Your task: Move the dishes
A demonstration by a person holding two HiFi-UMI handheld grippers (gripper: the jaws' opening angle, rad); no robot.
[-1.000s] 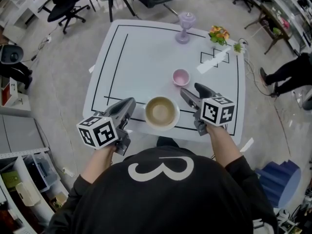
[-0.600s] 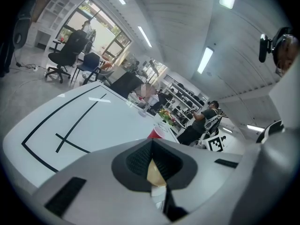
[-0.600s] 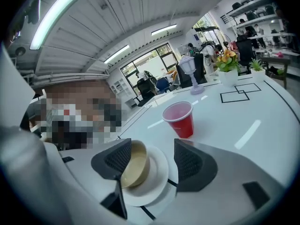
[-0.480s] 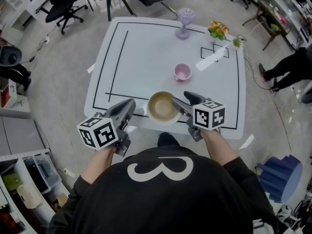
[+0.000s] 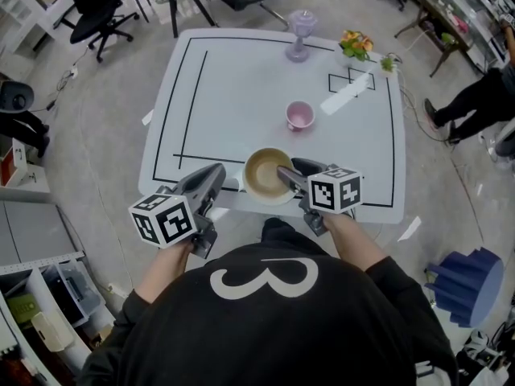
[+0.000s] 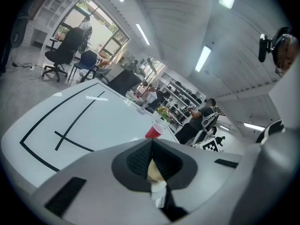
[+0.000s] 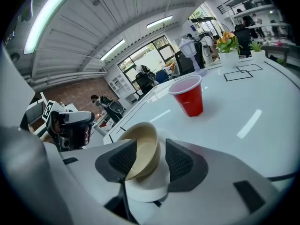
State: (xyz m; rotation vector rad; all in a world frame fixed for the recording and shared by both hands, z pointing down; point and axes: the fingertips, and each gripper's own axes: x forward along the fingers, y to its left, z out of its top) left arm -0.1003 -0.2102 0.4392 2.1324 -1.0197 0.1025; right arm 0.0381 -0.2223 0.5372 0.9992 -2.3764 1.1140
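Observation:
A tan bowl (image 5: 264, 175) sits on a white plate (image 5: 244, 191) at the near edge of the white table (image 5: 233, 95). My right gripper (image 5: 286, 170) reaches over the bowl's right side. In the right gripper view the gripper (image 7: 146, 156) is open, its jaws straddling the rim of the bowl (image 7: 143, 146): one pad inside, the other outside above the plate (image 7: 150, 184). My left gripper (image 5: 216, 171) hovers just left of the plate, apart from it. In its own view this gripper (image 6: 152, 156) is shut and empty.
A red cup (image 5: 299, 116) stands mid-table beyond the bowl. A purple goblet (image 5: 300, 30), a flower pot (image 5: 354, 47) and a small plant (image 5: 389, 64) line the far edge. Black tape lines mark the tabletop. Office chairs and a person (image 5: 475, 103) surround the table.
My right gripper has moved left from beside the plate until its jaws straddle the bowl's rim. The left gripper has stayed put.

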